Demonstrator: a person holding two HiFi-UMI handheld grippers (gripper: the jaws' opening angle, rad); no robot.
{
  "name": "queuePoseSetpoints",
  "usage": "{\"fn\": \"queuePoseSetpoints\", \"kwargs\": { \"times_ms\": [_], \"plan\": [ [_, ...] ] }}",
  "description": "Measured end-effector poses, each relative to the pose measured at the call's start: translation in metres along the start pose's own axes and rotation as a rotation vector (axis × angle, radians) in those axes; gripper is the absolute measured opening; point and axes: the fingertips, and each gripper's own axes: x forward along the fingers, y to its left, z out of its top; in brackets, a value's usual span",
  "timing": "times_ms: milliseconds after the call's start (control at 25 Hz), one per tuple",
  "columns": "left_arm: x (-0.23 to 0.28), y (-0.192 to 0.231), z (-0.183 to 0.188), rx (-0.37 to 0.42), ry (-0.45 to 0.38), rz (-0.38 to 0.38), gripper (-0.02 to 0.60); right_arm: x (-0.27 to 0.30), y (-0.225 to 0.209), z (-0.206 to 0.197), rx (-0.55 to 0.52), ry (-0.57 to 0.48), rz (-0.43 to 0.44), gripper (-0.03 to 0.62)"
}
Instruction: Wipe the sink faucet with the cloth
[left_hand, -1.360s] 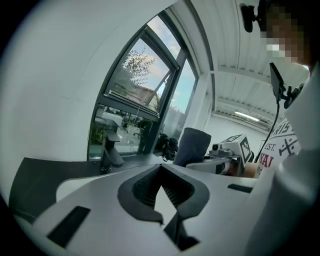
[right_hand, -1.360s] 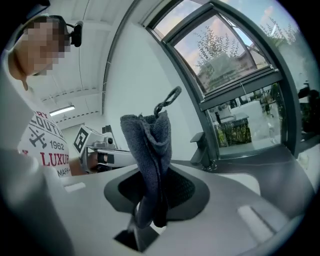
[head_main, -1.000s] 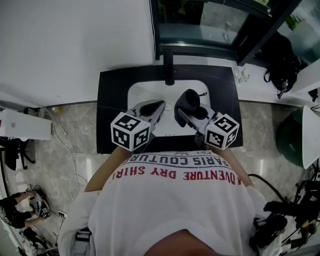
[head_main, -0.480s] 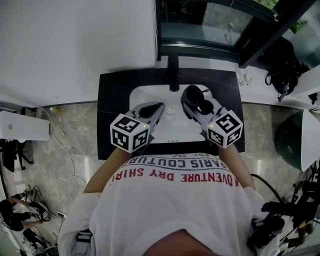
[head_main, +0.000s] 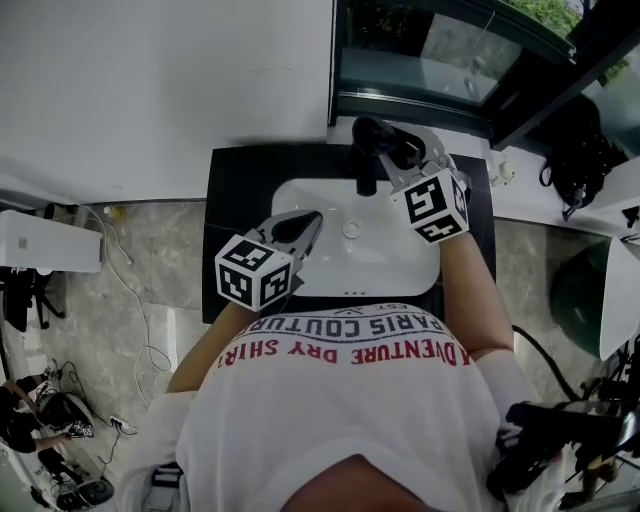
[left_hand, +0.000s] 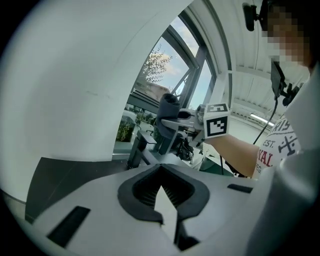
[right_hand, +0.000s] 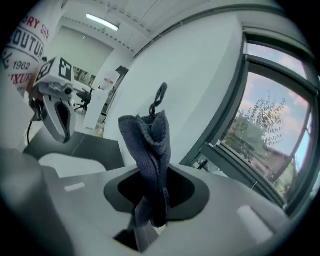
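My right gripper (head_main: 385, 155) is clamped on the cloth (right_hand: 147, 135), whose soft, light bunch at the faucet (head_main: 365, 183) should flop easily; my left gripper (head_main: 308, 222) sits closed and empty over the sink (head_main: 400, 270).

A black countertop (head_main: 235, 190) carries a white sink basin (head_main: 400, 265) sunk into it, and the left gripper (head_main: 308, 222) hangs over the basin's left part, with the round drain (head_main: 351, 229) just right of its tips. A dark faucet (head_main: 366, 180) stands at the basin's far rim, close by the tips of the right gripper (head_main: 380, 145). Out to the left of the left gripper, past the countertop's edge, pale marbled floor (head_main: 150, 300) bears a white box (head_main: 50, 250), while a white ledge (head_main: 525, 195) lies right of the right gripper.
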Motion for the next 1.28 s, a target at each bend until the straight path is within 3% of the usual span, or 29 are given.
{"fn": "queuePoseSetpoints", "kwargs": {
  "times_ms": [120,320,680,1280],
  "plan": [
    [-0.003,0.009,-0.001,-0.010,0.000,0.011,0.002,0.029,-0.005,-0.004,-0.096,0.063,-0.004,0.082],
    [-0.004,0.020,-0.005,-0.025,0.004,0.029,0.002,0.069,-0.004,-0.022,-0.164,0.164,0.040,0.082],
    [-0.008,0.036,-0.008,-0.049,0.005,0.053,0.002,0.101,0.007,-0.039,-0.148,0.213,0.098,0.081],
    [-0.006,0.021,-0.021,-0.059,0.008,0.044,0.002,0.082,0.026,-0.041,-0.084,0.205,0.133,0.081]
  ]
}}
